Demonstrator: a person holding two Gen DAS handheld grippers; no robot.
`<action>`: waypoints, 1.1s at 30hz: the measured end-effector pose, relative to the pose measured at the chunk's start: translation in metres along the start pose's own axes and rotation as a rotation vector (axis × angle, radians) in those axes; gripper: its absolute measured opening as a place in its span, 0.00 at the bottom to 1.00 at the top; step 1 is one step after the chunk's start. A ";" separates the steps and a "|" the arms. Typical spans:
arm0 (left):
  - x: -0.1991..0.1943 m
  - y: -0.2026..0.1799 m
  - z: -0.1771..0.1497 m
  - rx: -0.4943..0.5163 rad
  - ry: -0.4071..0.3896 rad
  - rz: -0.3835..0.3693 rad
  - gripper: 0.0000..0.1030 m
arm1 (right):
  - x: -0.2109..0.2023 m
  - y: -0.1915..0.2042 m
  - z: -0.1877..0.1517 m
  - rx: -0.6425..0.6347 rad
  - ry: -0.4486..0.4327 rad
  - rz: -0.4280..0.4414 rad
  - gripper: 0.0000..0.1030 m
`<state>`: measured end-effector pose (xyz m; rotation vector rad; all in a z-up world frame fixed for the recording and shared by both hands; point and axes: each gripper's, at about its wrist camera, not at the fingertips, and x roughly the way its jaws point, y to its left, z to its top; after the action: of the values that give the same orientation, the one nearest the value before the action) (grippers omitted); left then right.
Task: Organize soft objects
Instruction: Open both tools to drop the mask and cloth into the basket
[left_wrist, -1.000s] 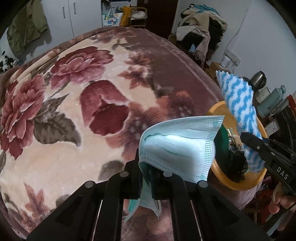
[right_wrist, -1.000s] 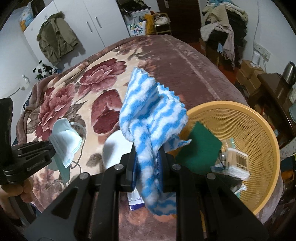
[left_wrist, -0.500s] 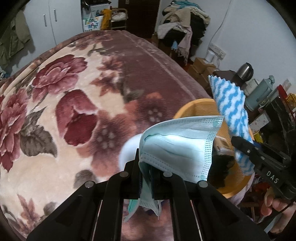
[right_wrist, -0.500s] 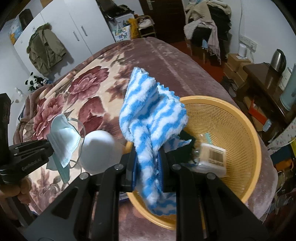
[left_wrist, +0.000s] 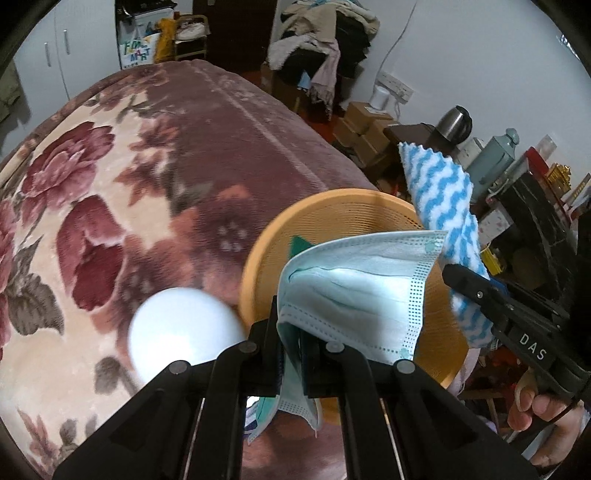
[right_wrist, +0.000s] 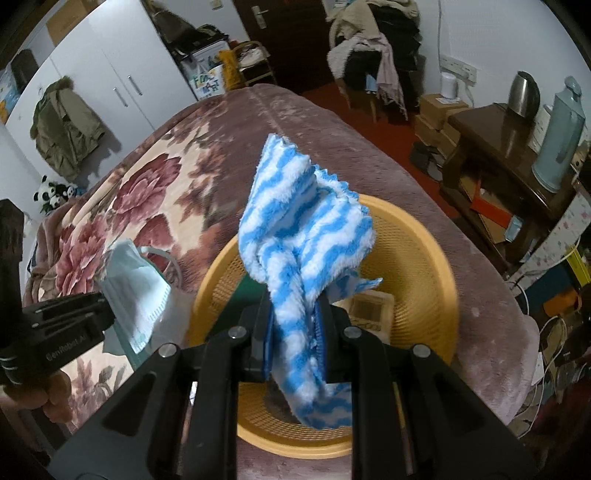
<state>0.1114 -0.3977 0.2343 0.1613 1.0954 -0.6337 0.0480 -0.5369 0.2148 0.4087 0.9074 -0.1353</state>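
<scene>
My left gripper (left_wrist: 291, 350) is shut on a pale blue face mask (left_wrist: 354, 291), which hangs over the near-left rim of an orange mesh basket (left_wrist: 332, 218). The same mask (right_wrist: 136, 291) shows at the left of the right wrist view. My right gripper (right_wrist: 293, 343) is shut on a blue-and-white striped fluffy cloth (right_wrist: 295, 240), held above the middle of the basket (right_wrist: 417, 258). That cloth (left_wrist: 443, 206) rises at the basket's right side in the left wrist view. A green pad (left_wrist: 299, 245) and a small packet (right_wrist: 369, 306) lie inside the basket.
The basket stands near the corner of a bed with a floral blanket (left_wrist: 110, 192). A white ball (left_wrist: 181, 332) lies on the blanket left of the basket. A dark table (right_wrist: 498, 147) with a kettle and flask stands to the right, past the bed's edge.
Both grippers have moved to the right across the bed, over the basket, each still gripping its item. The white ball has come into view beside the basket.
</scene>
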 end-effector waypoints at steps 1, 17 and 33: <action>0.003 -0.003 0.001 0.002 0.004 -0.005 0.05 | 0.000 -0.002 0.000 0.004 -0.001 -0.001 0.18; 0.050 -0.035 -0.005 0.047 0.035 -0.017 0.98 | 0.014 -0.052 -0.002 0.239 0.003 0.143 0.93; 0.028 -0.034 -0.005 0.056 -0.026 0.001 0.99 | 0.011 -0.061 -0.008 0.264 -0.003 0.135 1.00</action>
<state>0.0971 -0.4342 0.2142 0.2015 1.0525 -0.6638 0.0312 -0.5890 0.1844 0.7138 0.8587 -0.1321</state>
